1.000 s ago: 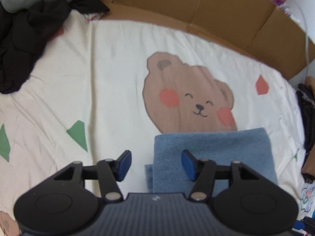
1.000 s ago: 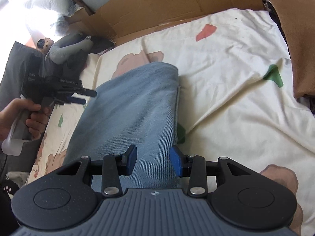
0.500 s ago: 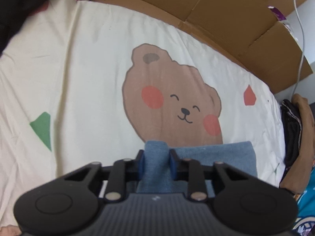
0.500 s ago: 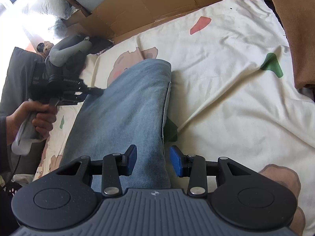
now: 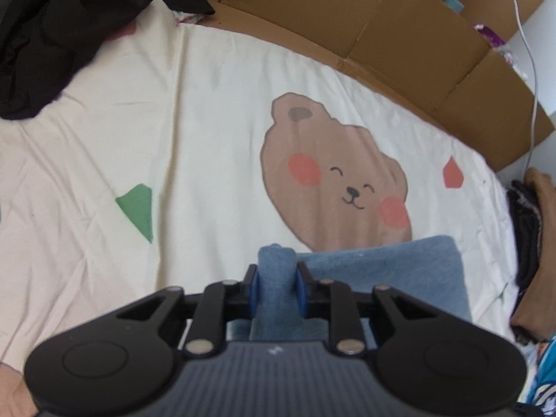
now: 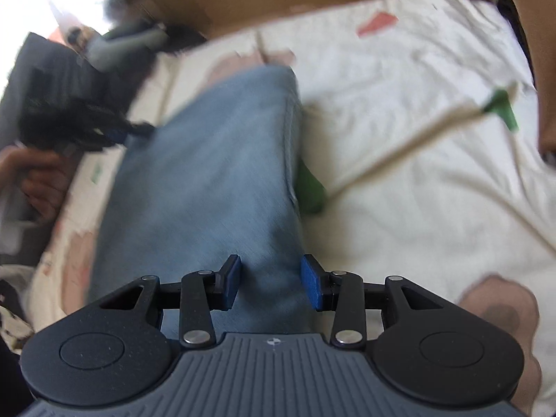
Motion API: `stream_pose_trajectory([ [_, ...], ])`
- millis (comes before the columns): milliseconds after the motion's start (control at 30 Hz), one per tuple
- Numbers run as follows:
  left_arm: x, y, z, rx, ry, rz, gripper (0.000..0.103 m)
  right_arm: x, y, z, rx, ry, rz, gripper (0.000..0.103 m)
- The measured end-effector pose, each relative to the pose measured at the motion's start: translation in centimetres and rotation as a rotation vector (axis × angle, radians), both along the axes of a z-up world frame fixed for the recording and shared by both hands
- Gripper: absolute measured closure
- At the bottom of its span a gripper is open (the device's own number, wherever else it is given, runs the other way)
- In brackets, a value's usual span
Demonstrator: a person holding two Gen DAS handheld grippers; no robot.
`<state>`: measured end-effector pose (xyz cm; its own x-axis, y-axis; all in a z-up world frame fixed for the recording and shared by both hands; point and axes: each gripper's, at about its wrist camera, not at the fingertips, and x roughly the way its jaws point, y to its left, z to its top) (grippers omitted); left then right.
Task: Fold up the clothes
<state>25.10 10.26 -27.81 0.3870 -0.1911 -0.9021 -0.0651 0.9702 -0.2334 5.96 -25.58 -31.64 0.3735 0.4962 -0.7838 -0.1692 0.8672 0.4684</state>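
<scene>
Folded blue jeans (image 5: pixel 389 278) lie on a cream bedsheet with a bear print (image 5: pixel 333 180). My left gripper (image 5: pixel 276 285) is shut on a bunched edge at the jeans' left end, and denim fills the gap between its blue pads. In the blurred right wrist view the jeans (image 6: pixel 215 160) run away from the camera. My right gripper (image 6: pixel 271 279) stands open over their near end, one pad on the denim and the other at its right edge. The left gripper (image 6: pixel 87 125) and the hand (image 6: pixel 38 180) that holds it show at the jeans' far left side.
A black clothes pile (image 5: pixel 52 34) lies at the sheet's far left corner. A cardboard wall (image 5: pixel 382 34) runs along the back. Stacked brown and dark garments (image 5: pixel 531 243) sit at the right edge, with a white cable (image 5: pixel 533 69) above them.
My left gripper went from open over the jeans' edge to shut on it, and it holds the bunched denim. The right gripper stays open, and its view has gone blurry with motion.
</scene>
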Motion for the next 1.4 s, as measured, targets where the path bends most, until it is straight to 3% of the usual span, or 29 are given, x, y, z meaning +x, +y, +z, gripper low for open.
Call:
stream_pose_trajectory([
  [133,-0.7,-1.2,1.3,0.104,0.0,0.004,0.076,-0.2,-0.9,-0.5,0.02,0.045,-0.012,0.058],
  [267,-1.8,-1.5,3.0,0.16,0.001,0.008,0.076,-0.5,-1.1,0.4,-0.006,0.047,0.003,0.058],
  [333,-2.6,-1.9,3.6,0.196,0.006,-0.01,0.078,-0.8,-1.1,1.0,-0.005,0.041,0.014,0.064],
  [400,-3.7,-2.2,4.0,0.195,0.012,-0.028,0.078,-1.1,-1.2,1.7,0.008,0.028,0.025,0.072],
  [667,-8.0,-3.9,4.2,0.17,0.042,-0.045,0.081,-1.3,0.8,3.6,0.049,-0.053,0.069,0.072],
  [833,-10.7,-4.9,2.1,0.13,0.119,-0.067,0.095,-1.6,2.1,2.1,-0.006,-0.007,0.117,0.072],
  [1033,-12.6,-5.2,-1.0,0.14,0.155,-0.076,0.095,-1.6,2.0,1.3,-0.018,0.024,0.104,0.079],
  [1200,-13.6,-5.4,-0.3,0.149,0.166,-0.092,0.096,-1.5,2.1,1.3,-0.053,0.039,0.113,0.08],
  [1400,-15.6,-5.0,0.4,0.12,0.199,-0.058,0.097,-1.9,1.9,2.6,0.01,0.03,0.071,0.079],
])
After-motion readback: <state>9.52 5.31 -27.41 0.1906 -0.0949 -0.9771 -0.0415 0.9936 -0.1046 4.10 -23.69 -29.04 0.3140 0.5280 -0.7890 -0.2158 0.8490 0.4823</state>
